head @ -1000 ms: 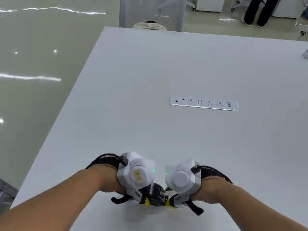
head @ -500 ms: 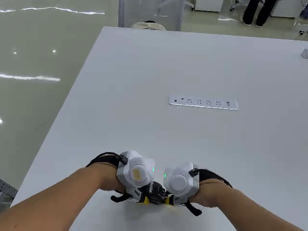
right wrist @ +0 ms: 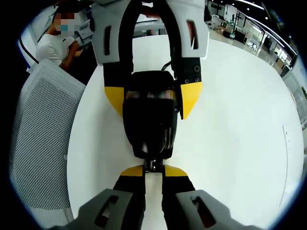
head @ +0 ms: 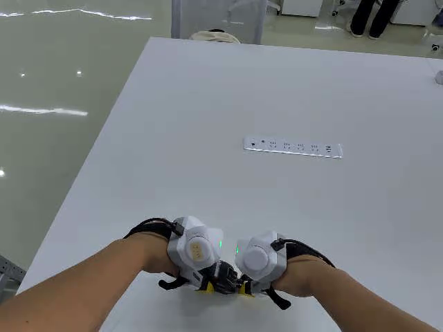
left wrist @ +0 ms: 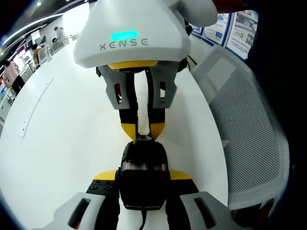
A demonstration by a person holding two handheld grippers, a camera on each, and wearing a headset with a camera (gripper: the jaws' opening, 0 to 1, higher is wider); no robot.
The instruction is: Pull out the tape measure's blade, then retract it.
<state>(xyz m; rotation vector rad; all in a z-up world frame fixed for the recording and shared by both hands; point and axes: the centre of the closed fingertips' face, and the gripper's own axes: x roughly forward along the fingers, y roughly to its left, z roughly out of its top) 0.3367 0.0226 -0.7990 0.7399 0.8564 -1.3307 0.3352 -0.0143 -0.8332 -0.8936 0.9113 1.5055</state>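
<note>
While the left gripper [left wrist: 144, 176] clamps the black case of the tape measure [left wrist: 144, 160] between its yellow-tipped jaws, the right gripper [right wrist: 153, 171] meets it nose to nose. Its jaws are pinched shut on the blade's end hook [right wrist: 152, 164], right at the mouth of the case. Both sit close to the near edge of the white table [head: 277, 90], tips almost meeting, and no length of blade shows between hook and case.

Everything in the next move turns on this: the case lies to the left, the hook to the right, and the blade's line runs sideways, roughly along that near edge. On that reading, the draw should go straight out rightward while the left holds firm. Any angle off that line risks twisting the blade or slipping off the small hook. Farther up the table, well apart, a white power strip [head: 293, 147] lies crosswise, clear of the pull.
</note>
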